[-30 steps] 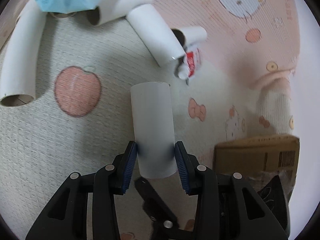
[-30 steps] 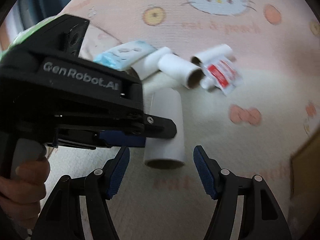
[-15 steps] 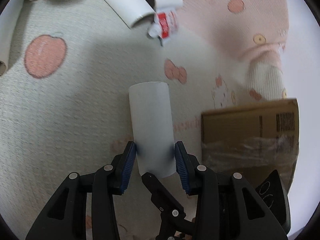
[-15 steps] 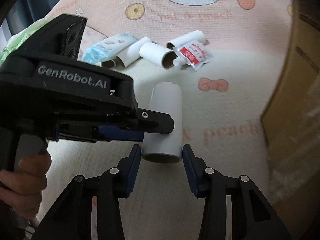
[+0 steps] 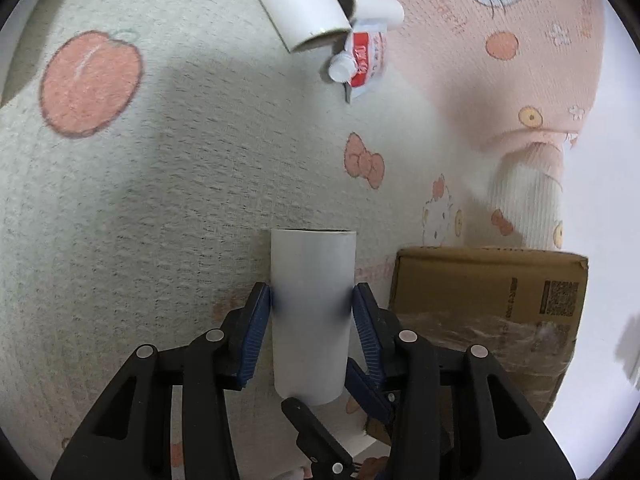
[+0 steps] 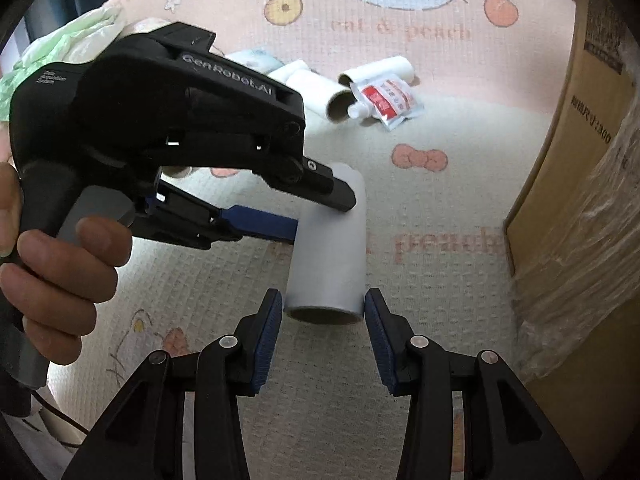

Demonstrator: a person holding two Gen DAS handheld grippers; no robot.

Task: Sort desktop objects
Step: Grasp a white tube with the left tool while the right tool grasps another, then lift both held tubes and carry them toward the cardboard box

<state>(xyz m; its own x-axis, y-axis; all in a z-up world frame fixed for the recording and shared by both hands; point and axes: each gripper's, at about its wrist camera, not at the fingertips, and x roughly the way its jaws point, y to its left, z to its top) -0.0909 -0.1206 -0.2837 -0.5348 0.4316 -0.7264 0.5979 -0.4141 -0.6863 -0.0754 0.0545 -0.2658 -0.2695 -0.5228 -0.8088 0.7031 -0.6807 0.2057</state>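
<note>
A white cardboard tube (image 5: 313, 312) is being gripped by the left claw (image 5: 312, 332), with both blue pads (image 5: 256, 332) pressed against its sides near the middle of its length. In the right wrist view the same tube (image 6: 330, 248) is being held above the cat-and-peach patterned mat (image 6: 224, 288), and its open near end is lying between the fingers of the right claw (image 6: 324, 340). The right claw is being kept opened about as wide as the tube; it cannot be told whether its pads are touching the tube or are only just beside it. The left claw body (image 6: 192, 140) is being held by the person's left hand (image 6: 60, 276).

Farther on the mat, two more white tubes (image 6: 376, 70) are lying together, and a small red-and-white pouch with a white cap (image 6: 384, 100) is resting against them. The same pouch (image 5: 362, 58) is being seen in the left wrist view, touching the open end of a tube (image 5: 296, 4). A brown cardboard box (image 5: 488, 292) partly wrapped in clear film is standing at the right of the held tube, near it.
</note>
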